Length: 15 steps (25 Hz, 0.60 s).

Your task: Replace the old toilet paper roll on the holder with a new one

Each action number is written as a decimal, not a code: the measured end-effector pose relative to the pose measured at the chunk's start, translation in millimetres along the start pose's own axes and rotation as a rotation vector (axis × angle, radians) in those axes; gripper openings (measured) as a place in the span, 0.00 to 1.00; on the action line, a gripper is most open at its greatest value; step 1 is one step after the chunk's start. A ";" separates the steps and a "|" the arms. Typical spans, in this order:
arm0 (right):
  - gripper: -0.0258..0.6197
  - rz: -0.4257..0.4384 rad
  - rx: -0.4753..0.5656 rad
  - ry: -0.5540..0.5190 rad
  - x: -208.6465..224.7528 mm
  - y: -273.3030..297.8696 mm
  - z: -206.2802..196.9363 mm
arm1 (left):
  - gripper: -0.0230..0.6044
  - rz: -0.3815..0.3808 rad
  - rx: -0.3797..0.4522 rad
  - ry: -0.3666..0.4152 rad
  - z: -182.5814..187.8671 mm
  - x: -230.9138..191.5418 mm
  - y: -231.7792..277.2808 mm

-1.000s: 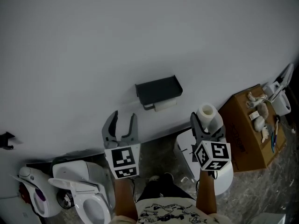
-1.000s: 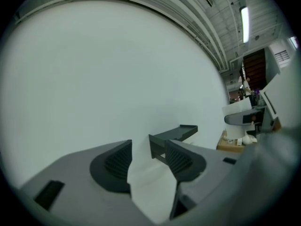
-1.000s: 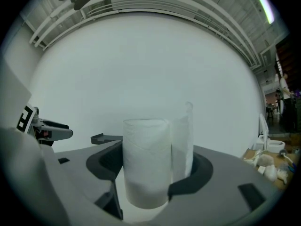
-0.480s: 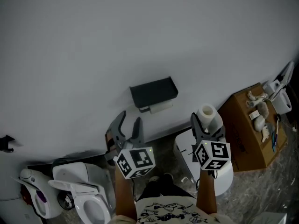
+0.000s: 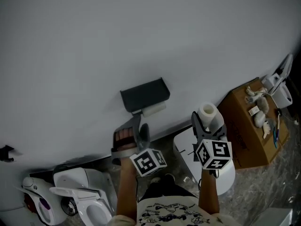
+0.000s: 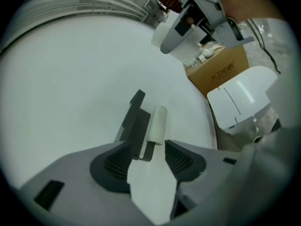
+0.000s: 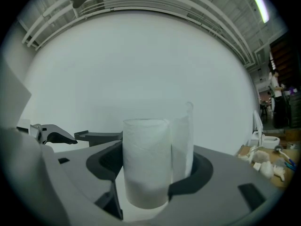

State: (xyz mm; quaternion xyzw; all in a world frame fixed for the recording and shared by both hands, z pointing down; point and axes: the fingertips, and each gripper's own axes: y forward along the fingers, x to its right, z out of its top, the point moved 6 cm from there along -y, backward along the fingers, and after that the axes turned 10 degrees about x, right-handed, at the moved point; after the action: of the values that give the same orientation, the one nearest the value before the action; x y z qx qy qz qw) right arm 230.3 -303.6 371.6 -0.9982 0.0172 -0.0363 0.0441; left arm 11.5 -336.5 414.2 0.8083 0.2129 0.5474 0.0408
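Left gripper [image 6: 149,150]: tilted, jaws apart, empty, below black wall holder [image 5: 145,94].
Right gripper [image 7: 155,166]: upright, clamps white paper roll [image 7: 146,154].

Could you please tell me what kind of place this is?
Probably a bathroom mock-up in a workshop rather than a real bathroom: a toilet paper holder on a bare wall, a toilet nearby, and a cardboard box of clutter.

2 grippers, left gripper [image 5: 140,126], right gripper [image 5: 208,122], 2 toilet rolls, old roll [image 5: 154,109], new roll [image 5: 208,112], 1 holder [image 5: 143,94], 1 cardboard box [image 5: 244,126]
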 end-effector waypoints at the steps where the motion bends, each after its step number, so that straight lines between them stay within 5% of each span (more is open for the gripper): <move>1: 0.51 -0.003 -0.001 0.000 2.5 0.3 -0.7 | 0.38 -0.011 0.004 0.010 4.4 2.2 3.6; 6: 0.51 -0.021 -0.004 -0.003 16.6 -0.3 -1.7 | 0.38 -0.040 0.028 0.048 22.8 13.9 25.1; 15: 0.51 -0.067 -0.023 0.003 46.6 -0.6 -7.8 | 0.38 -0.074 -0.074 0.216 23.6 34.2 68.0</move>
State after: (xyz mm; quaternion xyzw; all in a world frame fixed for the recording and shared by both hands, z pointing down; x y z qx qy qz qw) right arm 276.2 -305.5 382.7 -0.9986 -0.0160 -0.0389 0.0312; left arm 63.7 -380.9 454.9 0.7341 0.2255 0.6369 0.0676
